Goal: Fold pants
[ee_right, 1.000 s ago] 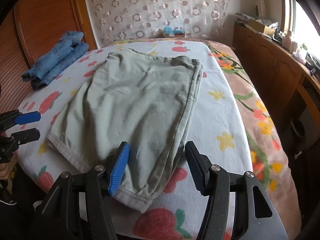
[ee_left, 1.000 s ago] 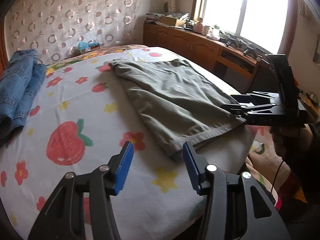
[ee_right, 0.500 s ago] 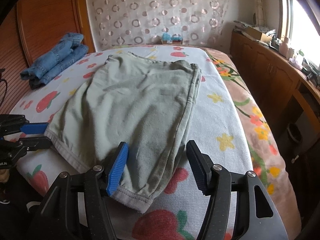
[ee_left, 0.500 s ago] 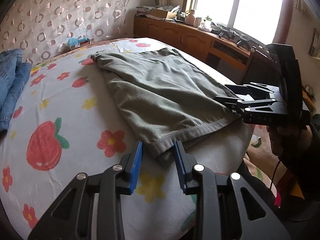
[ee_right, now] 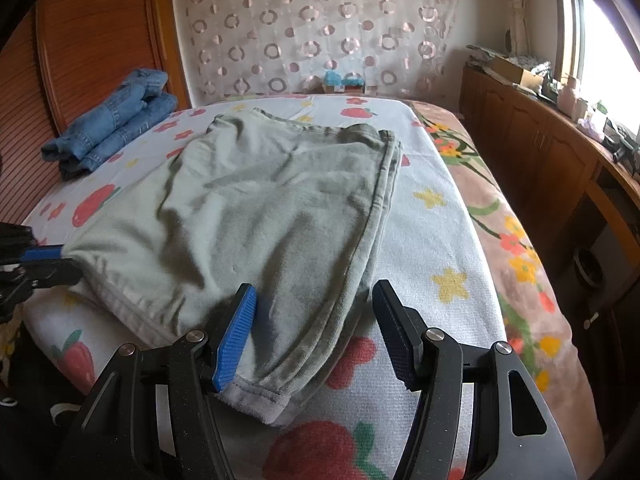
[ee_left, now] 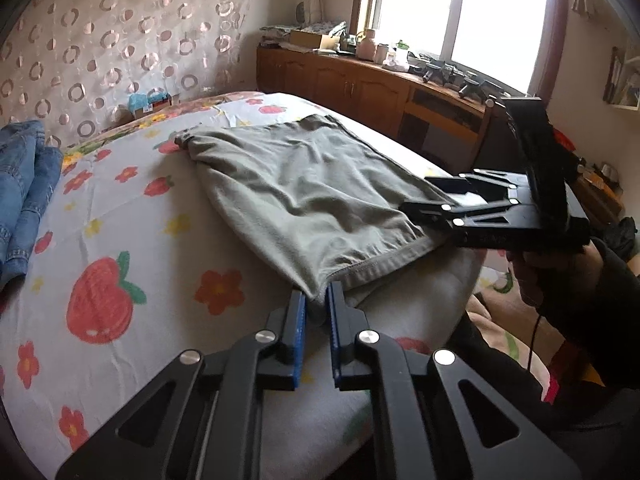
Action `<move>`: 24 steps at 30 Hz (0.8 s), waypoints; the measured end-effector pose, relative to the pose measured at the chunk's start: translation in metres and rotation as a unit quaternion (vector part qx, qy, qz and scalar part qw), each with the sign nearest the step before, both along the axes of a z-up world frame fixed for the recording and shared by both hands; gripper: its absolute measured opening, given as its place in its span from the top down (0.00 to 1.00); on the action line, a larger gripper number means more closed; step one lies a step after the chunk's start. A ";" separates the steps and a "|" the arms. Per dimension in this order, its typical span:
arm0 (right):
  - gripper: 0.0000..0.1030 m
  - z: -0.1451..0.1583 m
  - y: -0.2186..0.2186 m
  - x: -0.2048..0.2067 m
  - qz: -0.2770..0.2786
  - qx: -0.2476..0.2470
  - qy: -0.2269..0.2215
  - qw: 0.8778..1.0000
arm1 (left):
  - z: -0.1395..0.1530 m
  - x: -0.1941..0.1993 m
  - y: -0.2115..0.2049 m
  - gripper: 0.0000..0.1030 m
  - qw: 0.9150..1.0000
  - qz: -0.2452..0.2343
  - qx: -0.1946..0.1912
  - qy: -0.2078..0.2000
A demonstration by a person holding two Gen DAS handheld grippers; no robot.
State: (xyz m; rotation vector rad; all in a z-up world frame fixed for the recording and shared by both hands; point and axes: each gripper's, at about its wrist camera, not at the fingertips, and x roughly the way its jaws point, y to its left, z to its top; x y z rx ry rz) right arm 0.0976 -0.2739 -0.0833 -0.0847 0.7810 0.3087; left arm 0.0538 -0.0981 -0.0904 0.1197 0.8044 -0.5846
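the grey-green pants (ee_right: 272, 216) lie on the bed (ee_right: 436, 240) near its foot edge, left hand-held gripper (ee_left: 317, 312) pinching one hem corner, right hand-held gripper (ee_right: 314, 332) spread, seemingly straddling the other, needing to clamp before lifting.

Grey-green pants (ee_right: 256, 208) run ahead from the blue-padded jaws over a white bed sheet (ee_left: 120, 240) printed with red strawberries and yellow stars; blue jeans (ee_right: 116, 128) lie far left.
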 end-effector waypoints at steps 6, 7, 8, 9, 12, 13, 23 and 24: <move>0.40 0.000 0.000 0.000 0.000 -0.001 0.000 1.000 | -0.008 0.002 -0.001 0.91 1.000 0.011 0.009 0.014; 0.40 0.000 0.000 0.000 0.000 -0.001 0.001 1.000 | -0.007 0.002 -0.001 0.88 1.000 0.015 0.009 0.014; 0.40 0.000 0.000 0.000 0.000 0.000 0.001 1.000 | -0.007 0.002 0.000 0.87 1.000 0.019 0.009 0.014; 0.40 0.000 -0.001 0.001 0.000 0.000 0.001 1.000 | -0.007 0.002 0.000 0.86 1.000 0.021 0.010 0.015; 0.40 0.000 -0.001 0.000 0.000 0.000 0.000 1.000 | -0.004 0.001 0.001 0.83 1.000 0.023 0.012 0.009; 0.40 0.000 -0.001 0.000 0.000 0.000 0.000 1.000 | -0.002 0.001 0.002 0.81 1.000 0.025 0.012 0.005; 0.40 0.005 -0.008 -0.003 -0.004 0.014 0.016 1.000 | 0.007 0.021 0.005 0.58 0.999 0.043 0.000 0.002; 0.40 0.005 -0.009 -0.004 -0.005 0.015 0.017 1.000 | 0.004 0.025 0.004 0.58 0.999 0.048 0.003 0.005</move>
